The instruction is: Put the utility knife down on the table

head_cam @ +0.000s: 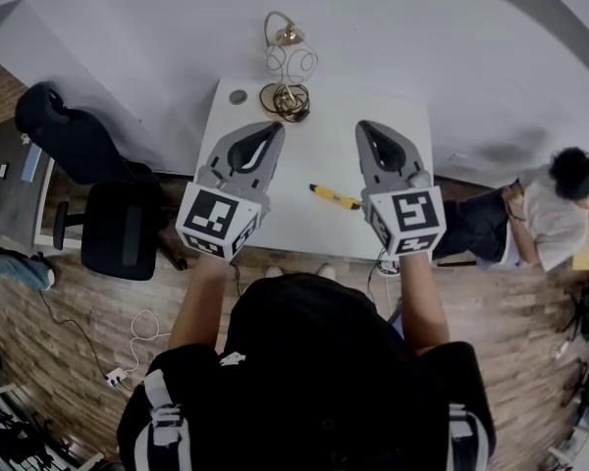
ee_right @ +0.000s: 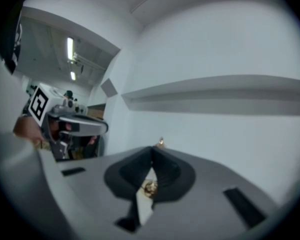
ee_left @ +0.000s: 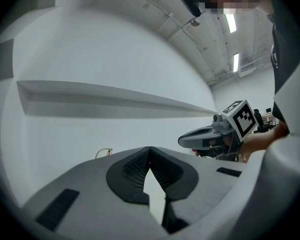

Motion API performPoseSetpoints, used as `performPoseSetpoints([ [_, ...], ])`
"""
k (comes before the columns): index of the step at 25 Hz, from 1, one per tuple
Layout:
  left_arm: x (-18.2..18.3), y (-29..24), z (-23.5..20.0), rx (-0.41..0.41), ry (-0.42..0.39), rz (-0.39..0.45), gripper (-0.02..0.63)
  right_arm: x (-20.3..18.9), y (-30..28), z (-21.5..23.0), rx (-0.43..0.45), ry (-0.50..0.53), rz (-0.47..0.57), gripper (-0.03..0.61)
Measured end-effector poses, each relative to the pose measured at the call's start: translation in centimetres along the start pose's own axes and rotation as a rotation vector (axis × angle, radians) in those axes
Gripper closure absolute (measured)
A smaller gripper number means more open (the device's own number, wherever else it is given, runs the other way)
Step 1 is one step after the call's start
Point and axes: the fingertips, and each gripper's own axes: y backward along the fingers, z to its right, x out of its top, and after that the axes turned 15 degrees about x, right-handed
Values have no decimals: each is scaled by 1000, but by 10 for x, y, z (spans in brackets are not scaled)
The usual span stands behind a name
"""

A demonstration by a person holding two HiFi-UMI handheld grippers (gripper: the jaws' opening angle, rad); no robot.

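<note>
The yellow utility knife [head_cam: 334, 196] lies flat on the white table [head_cam: 304, 229], between my two grippers and nearer the right one. Neither gripper touches it. My left gripper [head_cam: 277, 127] hovers level over the table's left half, its jaws meeting at the tips with nothing in them [ee_left: 149, 149]. My right gripper [head_cam: 361, 126] hovers over the right half, also shut and empty [ee_right: 151, 148]. Each gripper shows in the other's view: the right gripper [ee_left: 210, 136] and the left gripper [ee_right: 80, 126]. The knife is hidden in both gripper views.
A brass wire ornament [head_cam: 287, 96] stands at the table's far edge against the white wall, with a round cable hole [head_cam: 238, 96] to its left. A black office chair [head_cam: 118, 226] stands left of the table. A person [head_cam: 545, 219] sits on the floor at the right.
</note>
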Motion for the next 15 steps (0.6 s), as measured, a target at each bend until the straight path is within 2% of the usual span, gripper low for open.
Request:
performPoseSetpoints([
  [15, 1, 1, -1, -7, 5, 6, 593, 4, 0, -2, -4, 1, 6, 545],
])
